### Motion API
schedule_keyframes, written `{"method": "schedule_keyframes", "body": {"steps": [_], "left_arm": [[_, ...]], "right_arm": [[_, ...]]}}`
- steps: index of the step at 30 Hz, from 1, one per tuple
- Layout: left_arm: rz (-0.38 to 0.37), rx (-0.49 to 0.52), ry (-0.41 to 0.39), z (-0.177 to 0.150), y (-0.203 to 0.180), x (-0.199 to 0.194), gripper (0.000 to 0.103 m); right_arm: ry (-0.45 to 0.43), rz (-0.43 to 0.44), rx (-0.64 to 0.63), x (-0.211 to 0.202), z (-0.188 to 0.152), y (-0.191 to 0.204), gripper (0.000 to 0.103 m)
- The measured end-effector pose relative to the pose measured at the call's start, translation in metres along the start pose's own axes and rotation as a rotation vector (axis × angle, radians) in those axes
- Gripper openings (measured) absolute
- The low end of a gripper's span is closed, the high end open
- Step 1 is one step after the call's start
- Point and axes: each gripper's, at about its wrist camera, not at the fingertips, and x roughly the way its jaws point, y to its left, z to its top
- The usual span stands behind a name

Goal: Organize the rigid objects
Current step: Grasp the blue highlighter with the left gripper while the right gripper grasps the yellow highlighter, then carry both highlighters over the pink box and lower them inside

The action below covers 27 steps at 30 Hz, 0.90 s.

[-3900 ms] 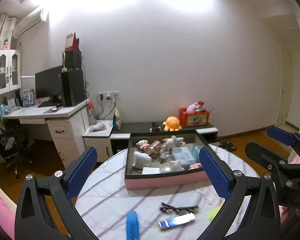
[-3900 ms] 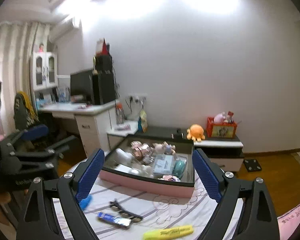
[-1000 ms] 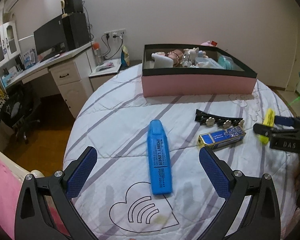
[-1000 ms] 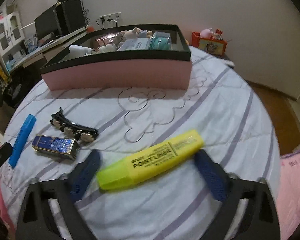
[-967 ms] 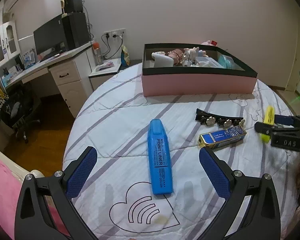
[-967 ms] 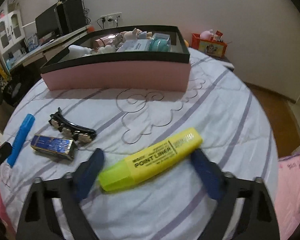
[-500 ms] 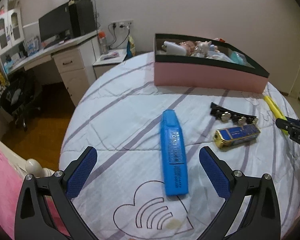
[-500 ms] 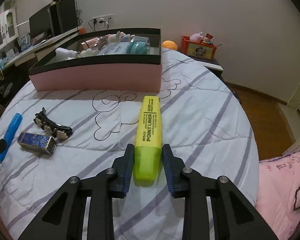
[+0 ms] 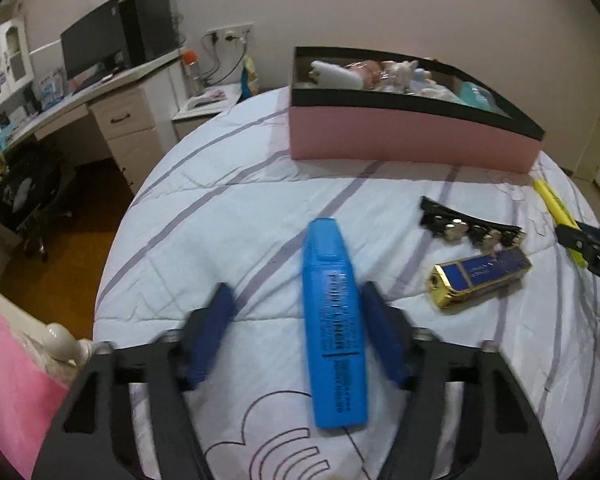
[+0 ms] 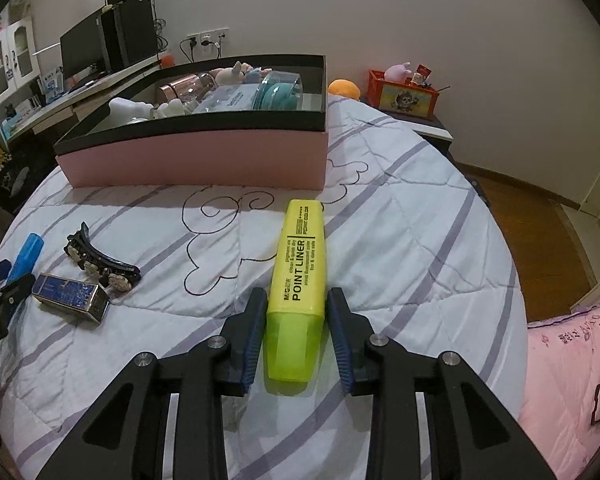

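Note:
A blue highlighter [image 9: 334,320] lies on the striped quilt between my left gripper's [image 9: 296,336] blurred jaws, which are closing. The right finger is next to it and the left finger stands apart. My right gripper [image 10: 298,336] has a yellow highlighter [image 10: 300,272] between its jaws. The pads touch both sides near the cap end while the jaws ease open slightly. A black hair clip [image 10: 100,264] and a blue-and-gold case [image 10: 70,298] lie between the two markers. The pink box [image 10: 196,156] with a black rim stands behind and holds several items.
The quilt's [image 10: 420,240] rounded edge drops to a wooden floor [image 10: 540,216] on the right and far left. A desk [image 9: 112,92] with a monitor stands back left. A red crate [image 10: 404,96] sits behind the box. Pink bedding [image 10: 572,360] lies at the right.
The left jaws have come in from wide open toward the blue highlighter, and the gripper has sunk closer to it. The right gripper shut on the yellow highlighter, which now points away lengthwise.

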Motion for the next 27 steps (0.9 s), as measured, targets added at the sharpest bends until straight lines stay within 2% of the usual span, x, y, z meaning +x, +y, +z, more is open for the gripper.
{"method": "schedule_keyframes", "body": {"steps": [1,7,10,11,12,13,16,18,22,26,27], "left_arm": [[-0.017,-0.005,0.0,0.0,0.0,-0.001,0.043],[-0.021,0.004,0.003,0.002,-0.002,0.002,0.044],[-0.013,0.017,-0.011,0.001,-0.004,0.002,0.043],[-0.012,0.022,-0.018,0.0,-0.005,0.001,0.039],[-0.017,0.029,-0.025,0.0,-0.007,0.0,0.029],[-0.02,0.035,-0.029,0.0,-0.009,0.0,0.027],[-0.003,0.043,-0.033,0.001,-0.012,-0.002,0.027],[-0.042,0.021,-0.033,0.002,-0.01,-0.005,0.027],[-0.079,0.014,-0.069,0.004,-0.014,-0.019,0.027],[-0.1,0.007,-0.15,0.012,-0.024,-0.043,0.027],[-0.107,0.011,-0.17,0.014,-0.028,-0.051,0.027]], "right_arm": [[-0.001,-0.003,-0.006,0.0,0.0,0.001,0.032],[0.005,0.009,-0.013,0.006,0.007,0.0,0.032],[0.005,0.043,0.014,0.009,0.008,-0.005,0.033],[0.006,0.055,0.023,0.009,0.008,-0.007,0.034],[0.003,0.067,0.031,0.008,0.008,-0.009,0.034],[0.001,0.073,0.034,0.009,0.008,-0.01,0.033],[-0.013,0.076,0.032,0.006,0.006,-0.01,0.027],[-0.026,0.088,0.029,0.002,0.005,-0.009,0.027],[-0.094,0.126,0.033,-0.016,0.002,-0.006,0.027],[-0.165,0.154,0.024,-0.04,0.001,0.004,0.027],[-0.209,0.167,0.02,-0.054,0.001,0.008,0.027]]}}
